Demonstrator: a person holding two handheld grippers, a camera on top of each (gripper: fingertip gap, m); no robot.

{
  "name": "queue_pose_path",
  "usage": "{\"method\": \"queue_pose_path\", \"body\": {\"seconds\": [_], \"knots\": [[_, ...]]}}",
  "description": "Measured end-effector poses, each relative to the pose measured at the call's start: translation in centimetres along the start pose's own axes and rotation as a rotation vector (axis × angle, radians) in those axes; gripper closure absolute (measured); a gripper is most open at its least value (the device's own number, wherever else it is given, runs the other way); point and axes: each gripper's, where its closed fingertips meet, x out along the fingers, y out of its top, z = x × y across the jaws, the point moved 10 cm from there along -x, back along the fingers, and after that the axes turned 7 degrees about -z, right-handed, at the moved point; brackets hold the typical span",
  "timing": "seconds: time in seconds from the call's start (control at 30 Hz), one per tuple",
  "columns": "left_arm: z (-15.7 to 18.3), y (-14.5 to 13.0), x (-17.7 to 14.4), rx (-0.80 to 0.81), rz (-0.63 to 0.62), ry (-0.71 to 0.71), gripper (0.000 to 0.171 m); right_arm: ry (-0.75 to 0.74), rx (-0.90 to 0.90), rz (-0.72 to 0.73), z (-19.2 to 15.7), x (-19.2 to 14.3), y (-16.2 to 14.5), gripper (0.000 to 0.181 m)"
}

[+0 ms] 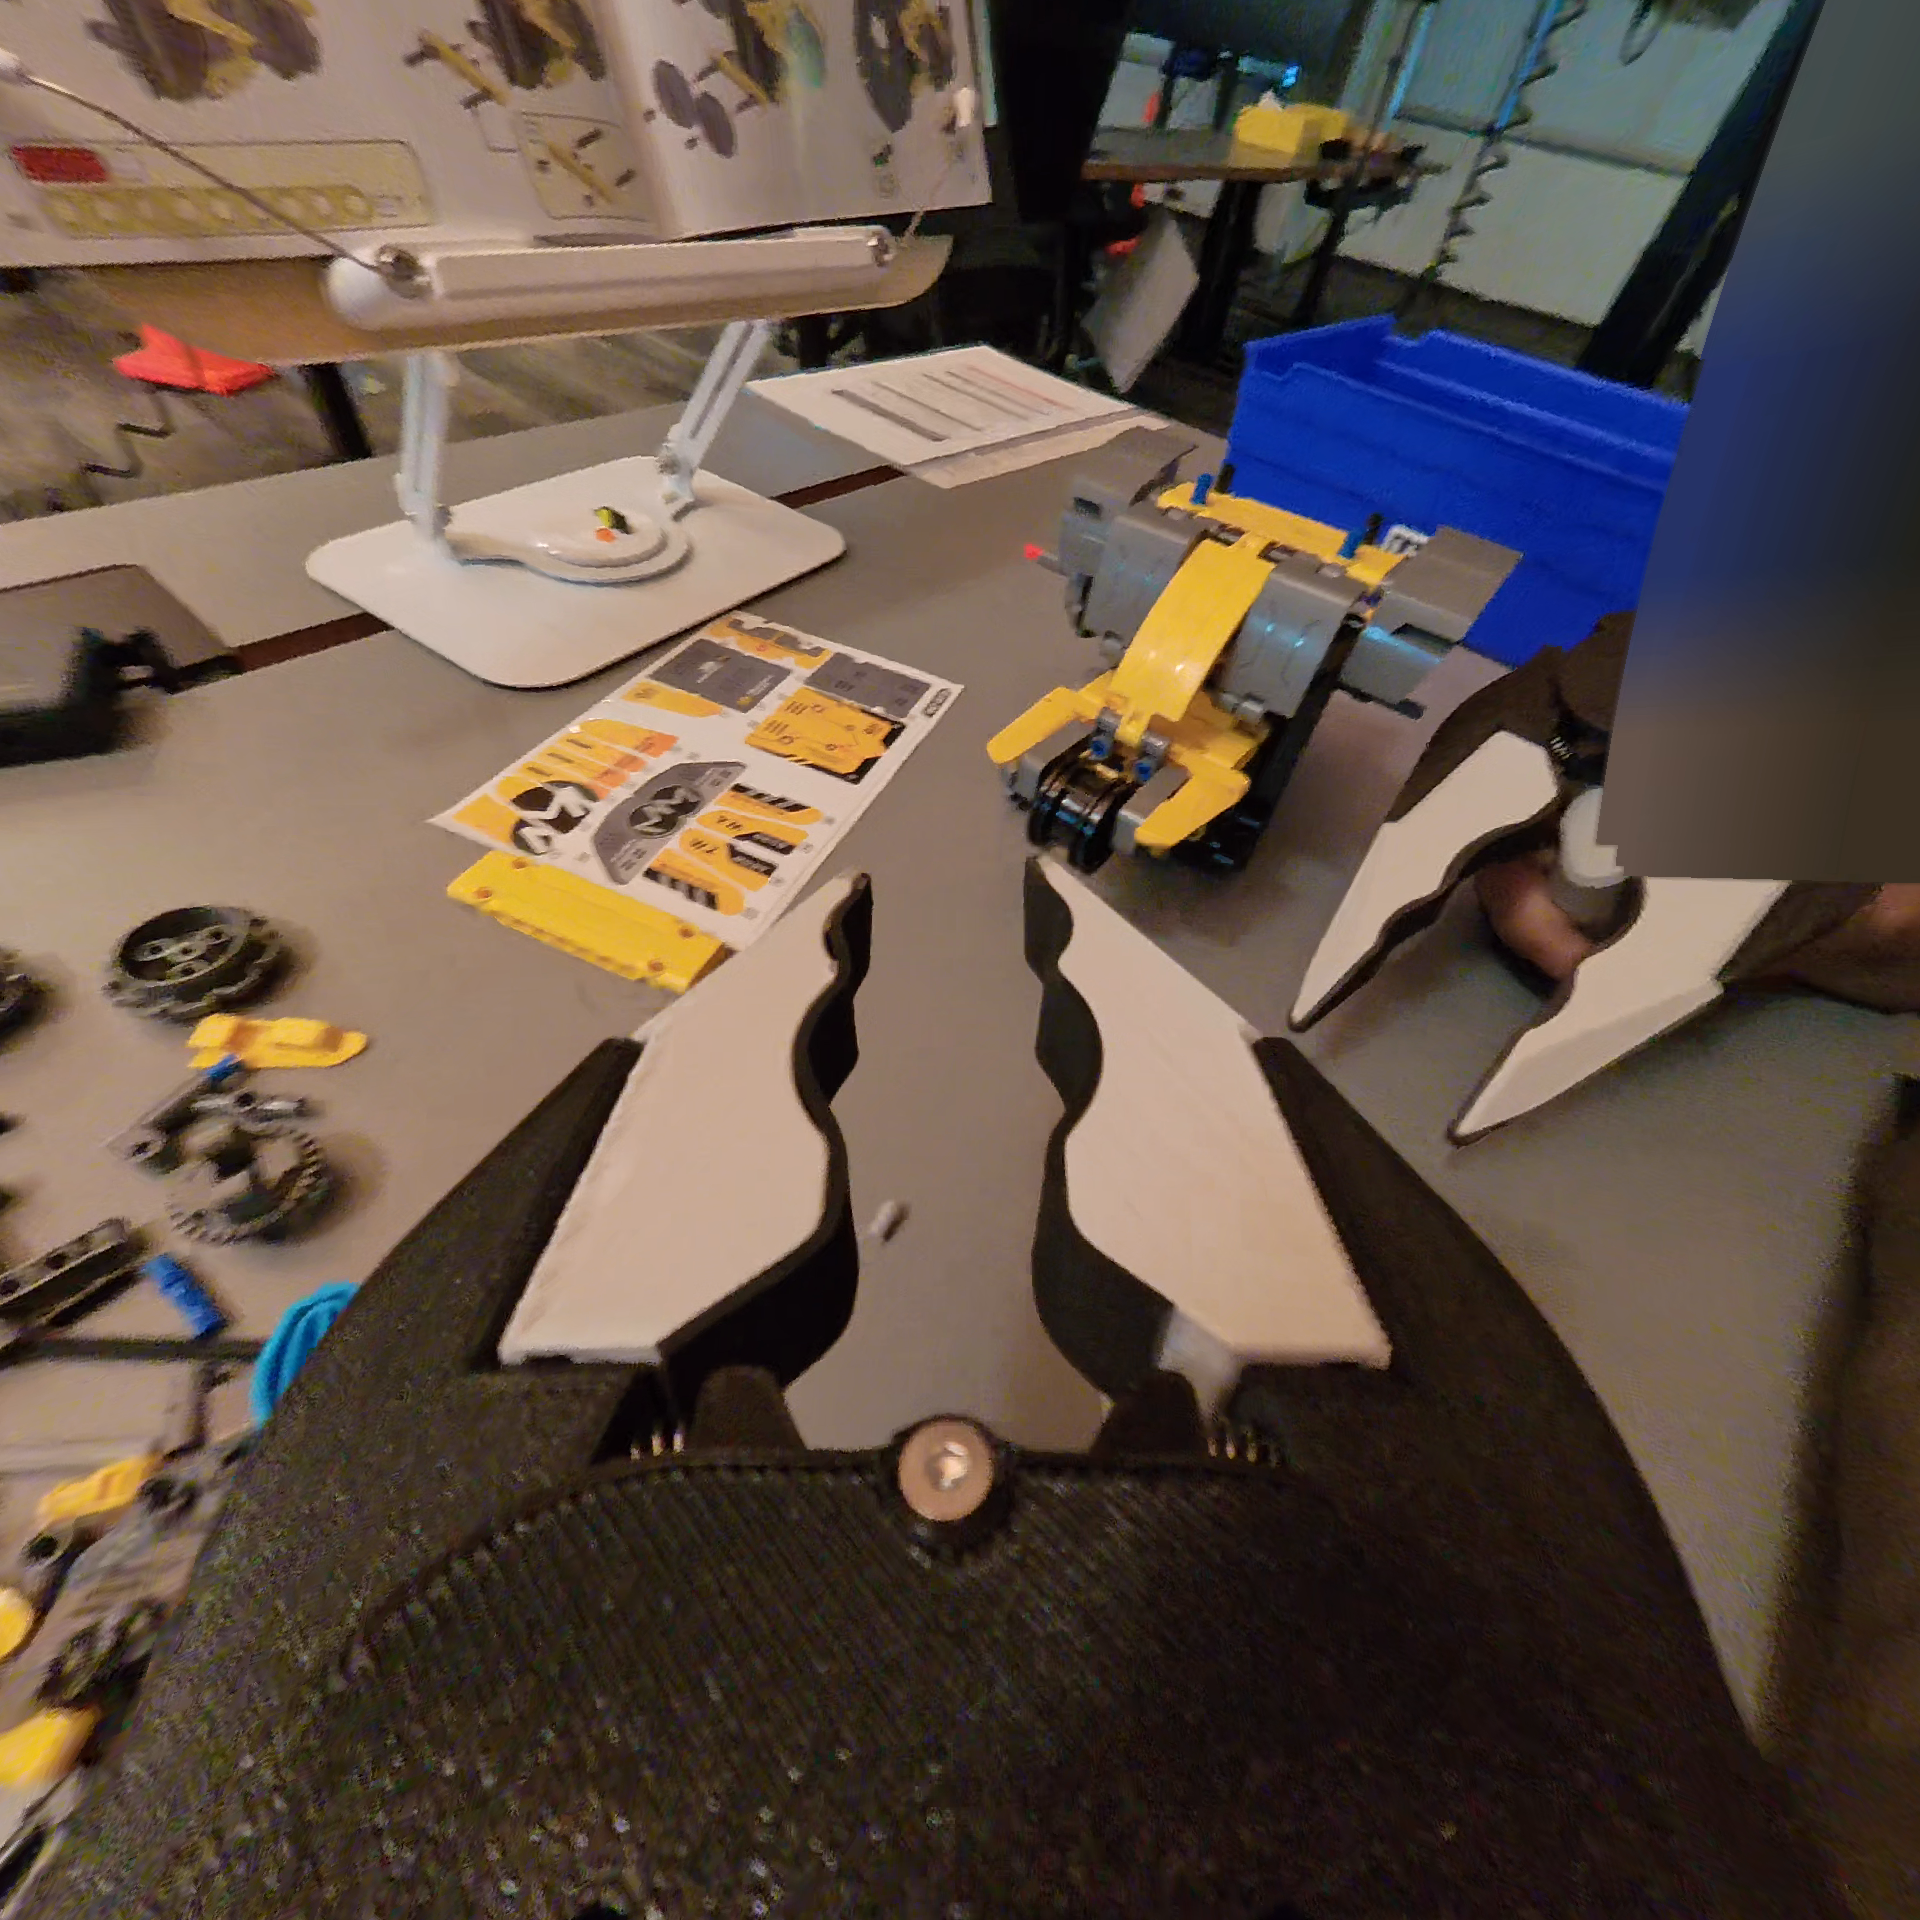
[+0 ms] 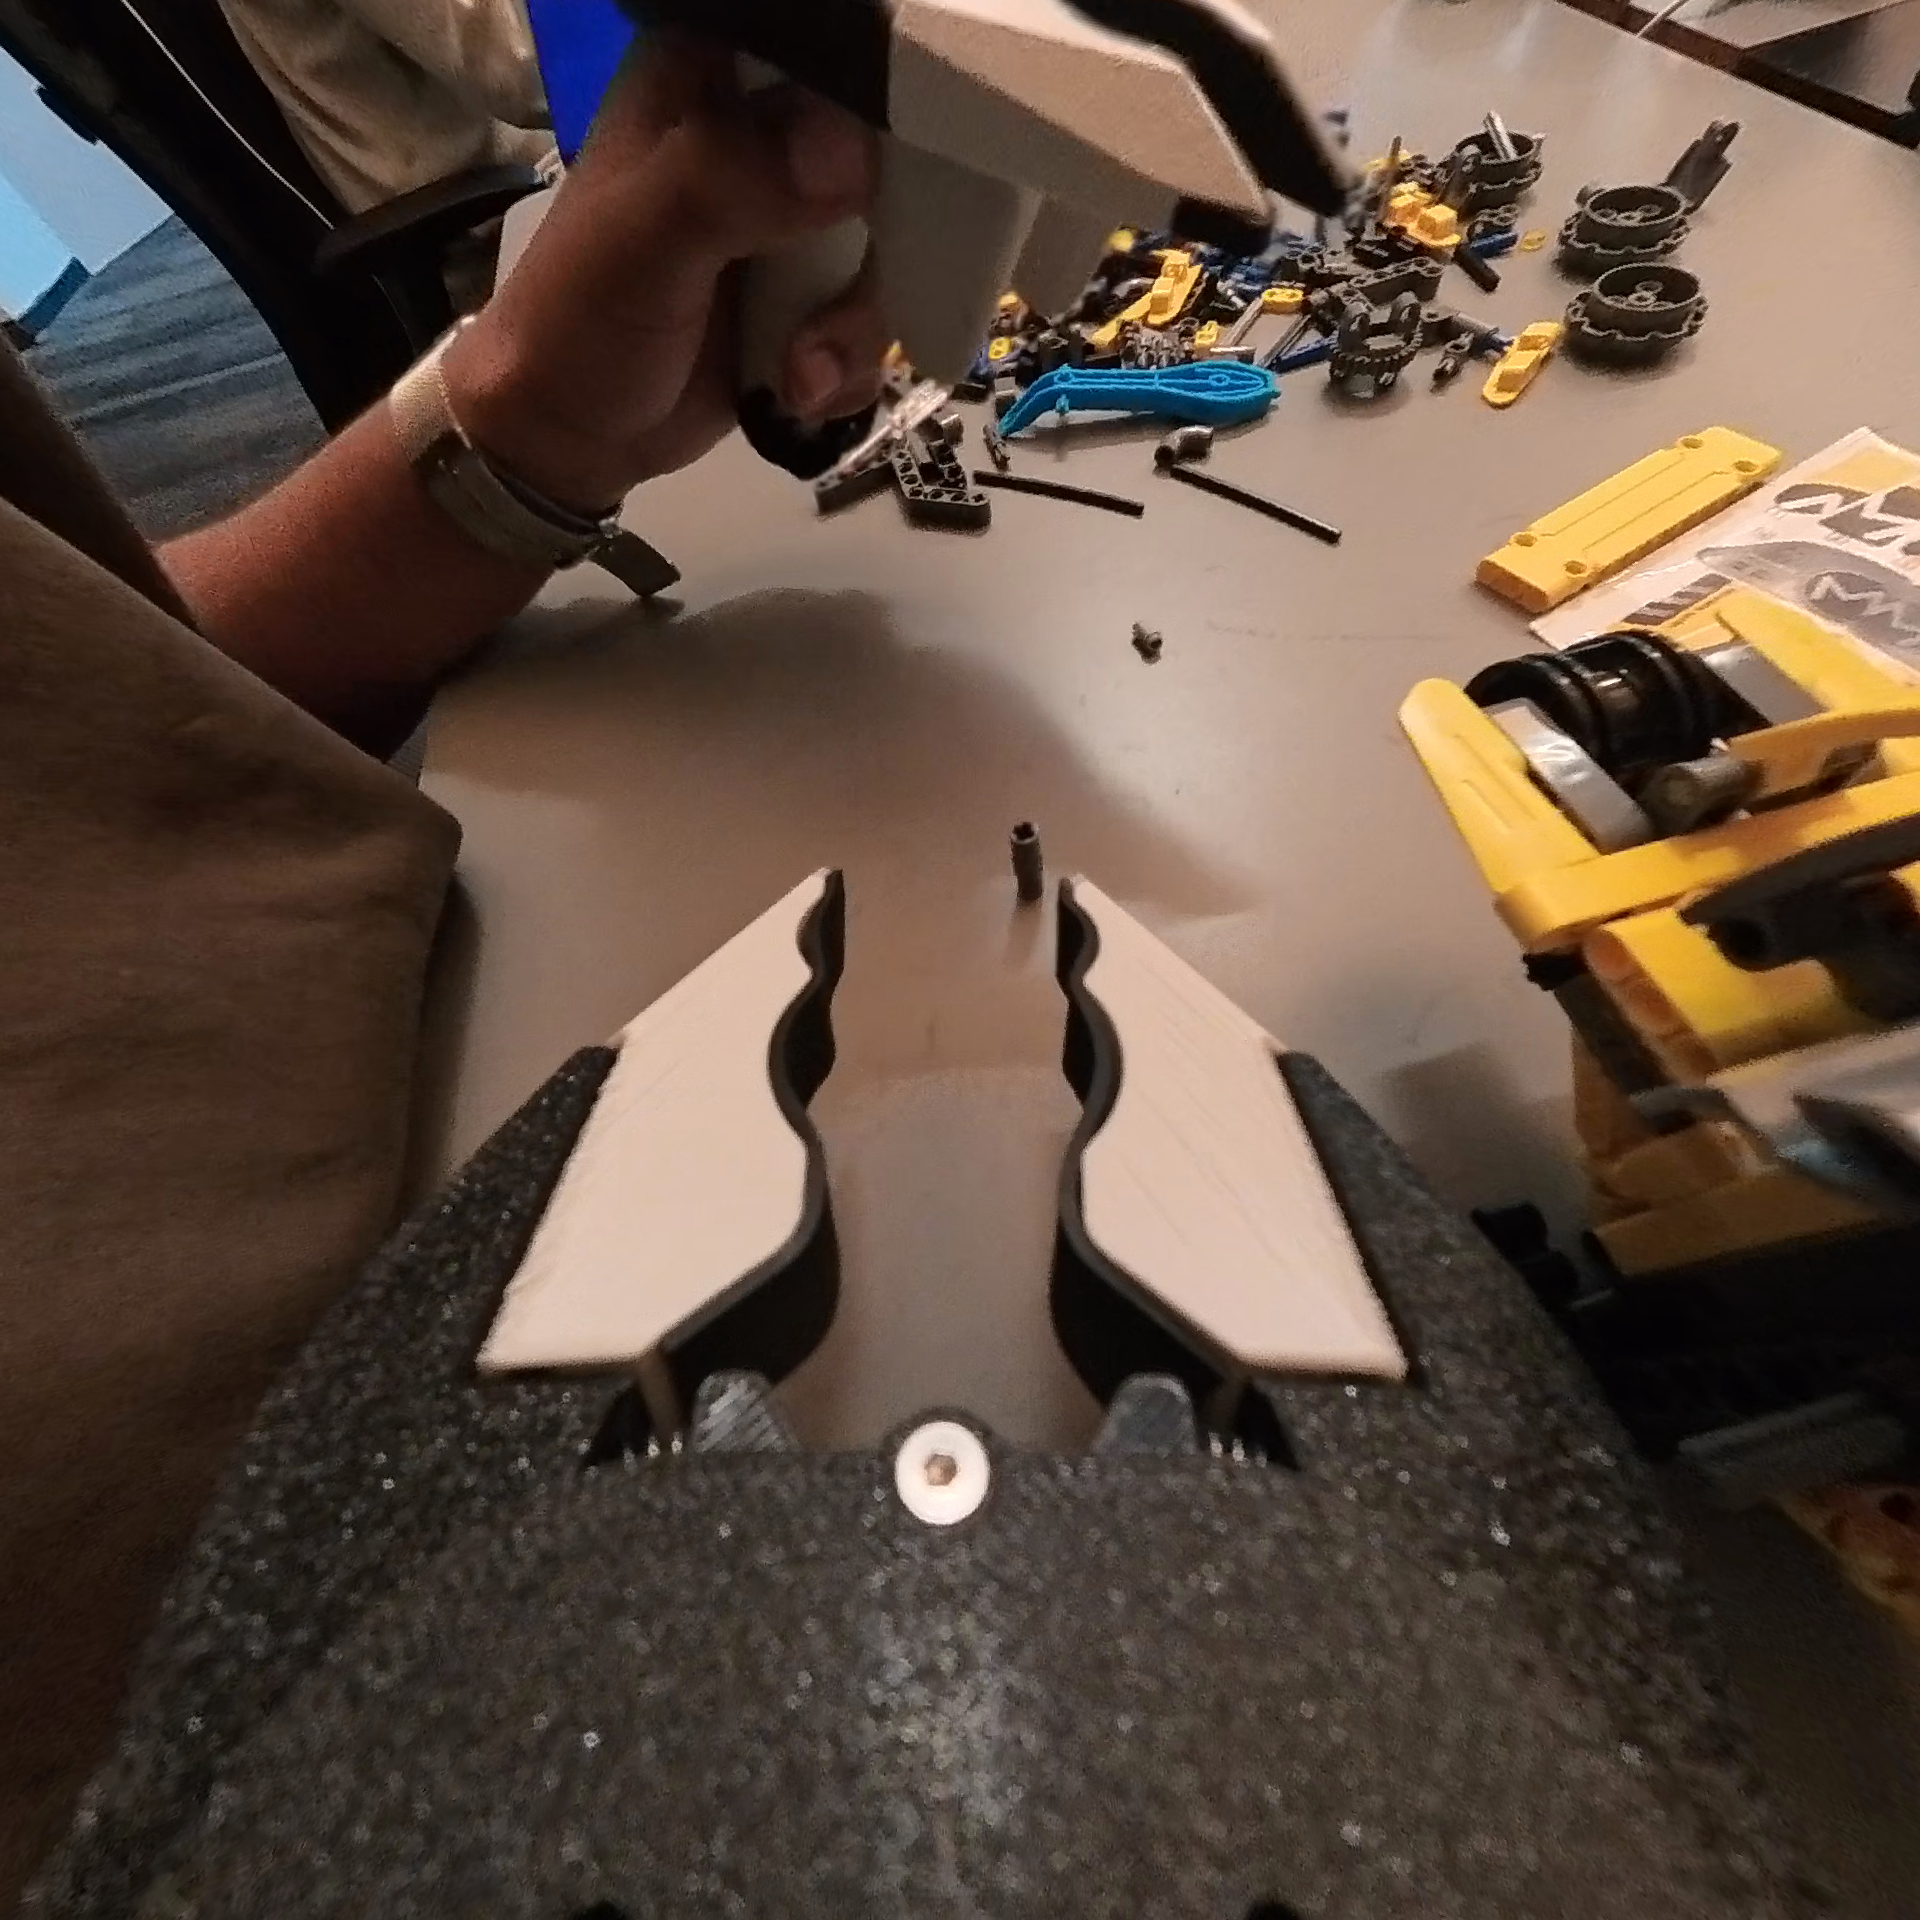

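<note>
My left gripper [image 1: 948, 878] is open and empty, low over the grey table [image 1: 343, 831]. A small grey pin [image 1: 886, 1218] lies on the table between its fingers. A yellow and grey brick vehicle model [image 1: 1216, 665] stands just ahead to the right. My right gripper [image 2: 951, 881] is open and empty; it also shows in the left wrist view [image 1: 1380, 1081]. A small dark pin [image 2: 1027, 860] stands just inside its right fingertip [image 2: 1075, 904]. A second tiny pin [image 2: 1146, 639] lies farther ahead. The model [image 2: 1662, 883] is close on its right.
A sticker sheet [image 1: 707, 769] and a yellow panel [image 1: 587, 920] lie ahead left. Loose parts and wheels [image 2: 1299, 270] and a blue tool [image 2: 1143, 395] lie beyond. A white stand [image 1: 582, 561] holds a booklet. A blue bin [image 1: 1455, 447] is behind the model. A hand [image 2: 644, 312] holds the left gripper.
</note>
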Motion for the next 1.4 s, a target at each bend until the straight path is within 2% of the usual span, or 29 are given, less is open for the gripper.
{"method": "queue_pose_path", "body": {"seconds": [0.13,0.23,0.5,0.77,0.87,0.93,1.07,1.17,1.4], "knots": [[-0.2,-1.0,-0.8,0.008,0.017,0.040,0.147,-0.008,0.020,0.053,0.2,-0.3,0.2,0.134],[-0.7,-1.5,-0.7,-0.025,0.008,0.012,0.147,-0.012,0.032,0.087,0.3,-0.6,0.3,0.133],[-0.8,-1.7,-0.7,0.009,-0.019,0.058,0.147,-0.084,0.016,0.071,0.4,-0.2,0.3,0.134],[-1.0,-1.8,-0.7,-0.020,-0.023,0.029,0.149,-0.086,0.024,0.069,0.5,-0.3,0.3,0.154],[-1.6,-1.5,-1.5,-0.020,0.023,0.120,0.163,-0.094,0.046,0.070,0.8,-0.3,0.3,0.164],[-2.5,-1.3,-2.9,0.004,0.066,0.235,0.171,-0.088,0.056,0.077,0.9,-0.4,0.2,0.170],[-4.7,-0.8,-7.3,-0.055,0.116,0.408,0.171,-0.116,0.044,0.083,1.1,-0.8,0.1,0.178],[-6.1,-1.2,-9.3,-0.105,0.053,0.490,0.171,-0.136,0.022,0.088,1.1,-0.8,0.2,0.179],[-7.5,-3.3,-11.5,-0.157,-0.097,0.696,0.171,-0.172,-0.037,0.093,0.9,-0.8,0.3,0.181]]}}
